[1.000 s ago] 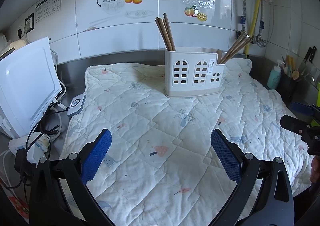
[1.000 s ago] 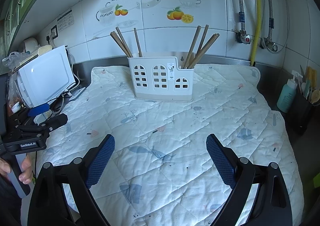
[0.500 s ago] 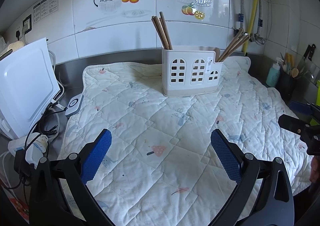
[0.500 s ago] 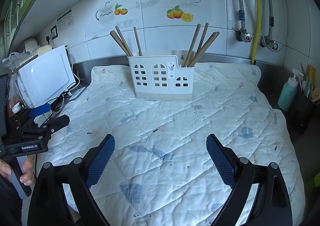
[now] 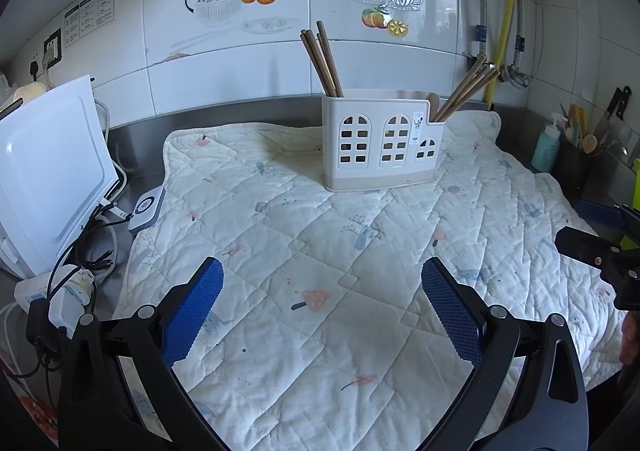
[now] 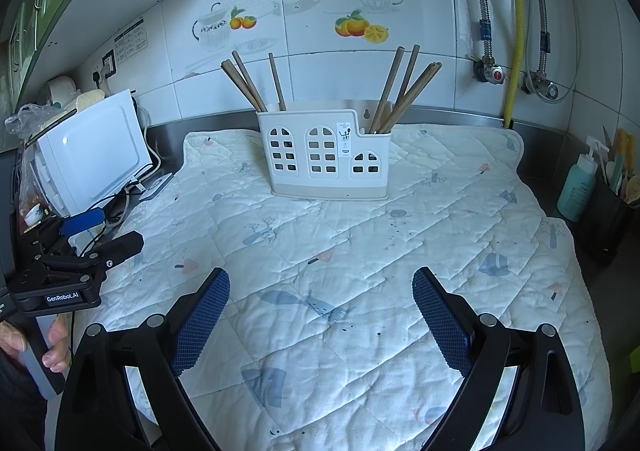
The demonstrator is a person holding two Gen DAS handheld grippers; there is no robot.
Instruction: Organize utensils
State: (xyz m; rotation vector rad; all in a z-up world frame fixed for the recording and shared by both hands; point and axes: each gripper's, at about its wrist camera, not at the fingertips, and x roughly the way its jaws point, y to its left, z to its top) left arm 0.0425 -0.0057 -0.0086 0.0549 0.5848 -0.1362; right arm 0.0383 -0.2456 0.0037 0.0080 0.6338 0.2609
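Observation:
A white utensil holder [image 5: 382, 145] [image 6: 326, 153] with arched window cut-outs stands at the far side of a quilted mat. Brown chopsticks lean out of its left compartment [image 5: 322, 59] [image 6: 248, 81], and more lean out of its right compartment [image 5: 466, 89] [image 6: 404, 85]. My left gripper [image 5: 320, 291] hovers open over the near part of the mat, holding nothing. My right gripper [image 6: 320, 299] is open too, also empty and well short of the holder. Each gripper shows at the edge of the other's view: the right one [image 5: 600, 251], the left one [image 6: 80, 247].
The quilted mat [image 5: 340, 251] [image 6: 360, 251] covers a steel counter. A white appliance [image 5: 48, 171] [image 6: 92, 155] with cables and a power strip stands at the left. A teal bottle [image 6: 578, 183] and a dark utensil pot [image 6: 608, 219] stand at the right. Tiled wall with pipes behind.
The left wrist view has shifted slightly, so the holder sits a little further left and higher. The right view is almost the same. Both grippers stay open and empty.

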